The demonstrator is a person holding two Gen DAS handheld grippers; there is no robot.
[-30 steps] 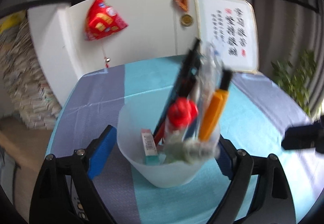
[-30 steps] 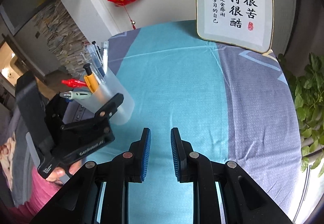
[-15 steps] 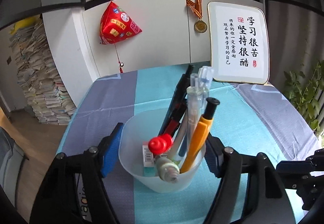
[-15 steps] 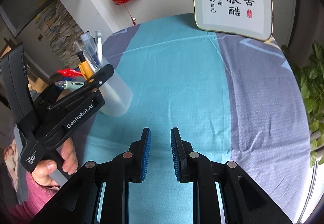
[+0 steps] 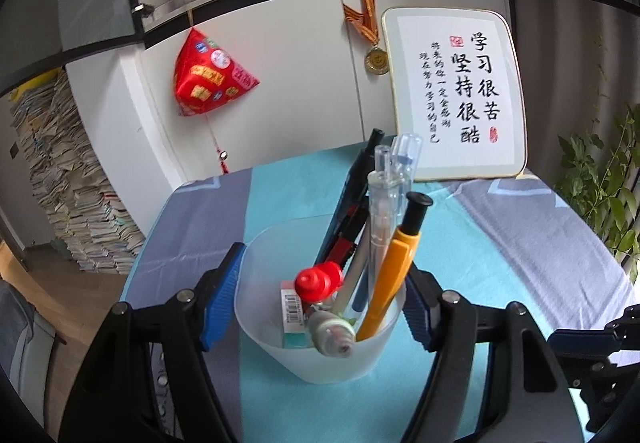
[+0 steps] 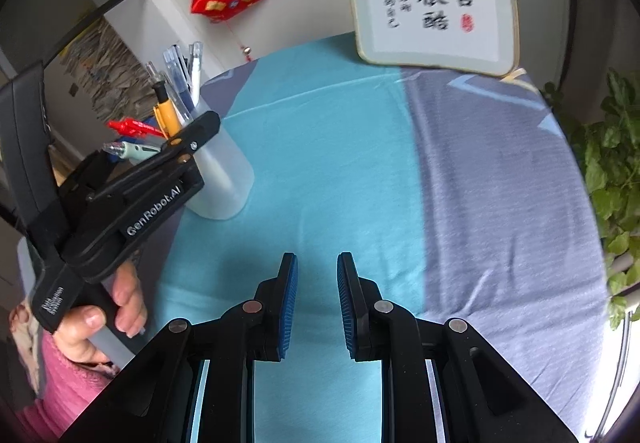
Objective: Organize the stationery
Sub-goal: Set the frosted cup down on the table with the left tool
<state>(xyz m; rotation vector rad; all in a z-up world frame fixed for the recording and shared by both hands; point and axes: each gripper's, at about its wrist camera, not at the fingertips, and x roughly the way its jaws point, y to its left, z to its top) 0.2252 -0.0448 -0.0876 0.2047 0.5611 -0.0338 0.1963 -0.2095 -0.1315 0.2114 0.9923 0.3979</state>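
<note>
The left tool point(image 5: 320, 307) has its pads pressed on both sides of the cup point(image 5: 320, 355), so it holds the cup tight. The right tool point(image 6: 317, 301) holds nothing. Its jaws stand a little apart over the bare cloth point(image 6: 328, 147).

The cup is near the left edge of the tabletop point(image 5: 520, 243), and its base seems to sit on the cloth. If the left tool tips it, the pens could slide out. The pens are tall and lean to one side, so the cup may be top-heavy. The cup is thin and soft-looking, so a hard squeeze could bend it and make it slip.

The cup is cloudy white plastic, wider at the top. Inside are an orange pen point(image 5: 390, 271), a clear pen point(image 5: 380, 211), a dark pen point(image 5: 356, 187), a thing with a red cap point(image 5: 318, 279) and an eraser point(image 5: 292, 311).
</note>
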